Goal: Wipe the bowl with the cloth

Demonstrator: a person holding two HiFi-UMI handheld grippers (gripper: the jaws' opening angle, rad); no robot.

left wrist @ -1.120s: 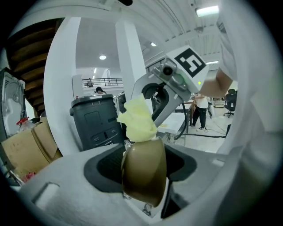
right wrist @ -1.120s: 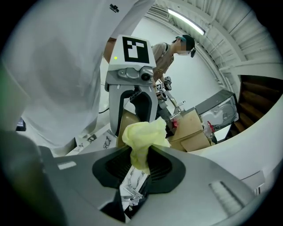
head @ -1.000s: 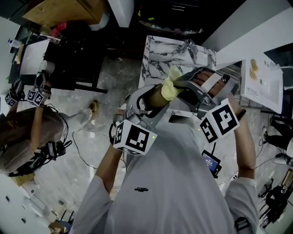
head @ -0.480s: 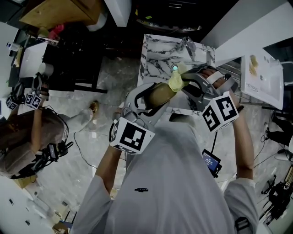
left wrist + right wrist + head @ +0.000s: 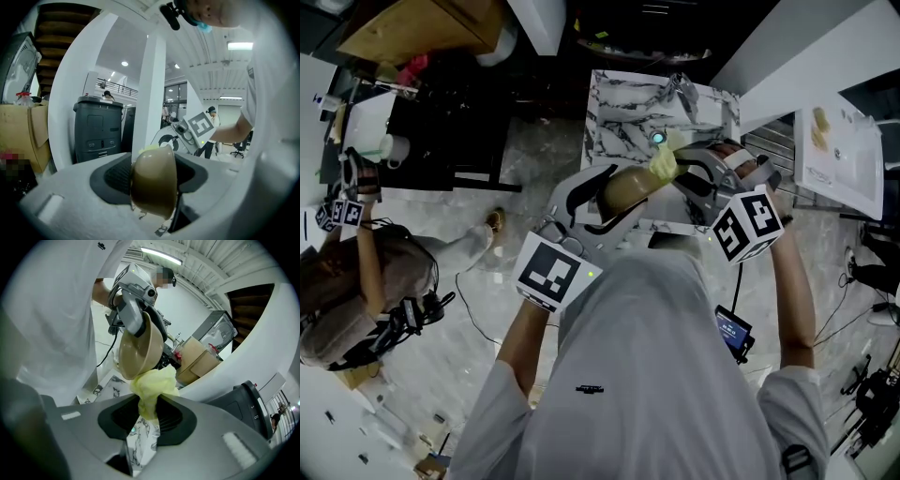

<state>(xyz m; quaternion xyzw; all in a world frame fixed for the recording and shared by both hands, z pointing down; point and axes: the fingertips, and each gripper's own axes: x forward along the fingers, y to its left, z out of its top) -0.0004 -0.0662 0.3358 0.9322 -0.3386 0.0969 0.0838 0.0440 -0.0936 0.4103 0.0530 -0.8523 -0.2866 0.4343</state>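
One person in a pale grey T-shirt [image 5: 637, 375] fills the near half of the head view, with both forearms reaching towards the far side. A second person [image 5: 356, 272] stands at the far left, well apart, over a grey stone-patterned floor [image 5: 534, 150].

Beyond the hands lies a white tabletop with dark marble veining [image 5: 619, 103]; its near edge is just past the grippers.

The left gripper [image 5: 614, 192], a light grey tool with a black-and-white marker cube, points nearly level towards the right. Its jaws stand wide apart and are clamped on a tan, glossy round bowl [image 5: 154, 185]. The bowl sits between the two dark ribbed pads, tipped on its side and held up in the air, clear of the table.

The right gripper [image 5: 147, 411], a darker grey tool with its own marker cube, angles downward from the right. Its jaws are pinched nearly together on a bunched pale yellow cloth [image 5: 152, 385]. The cloth rises out of the jaws as a crumpled wad.

That wad presses against the bowl's lower edge in the right gripper view. In the head view it sits at the bowl's far right end, between the two grippers.
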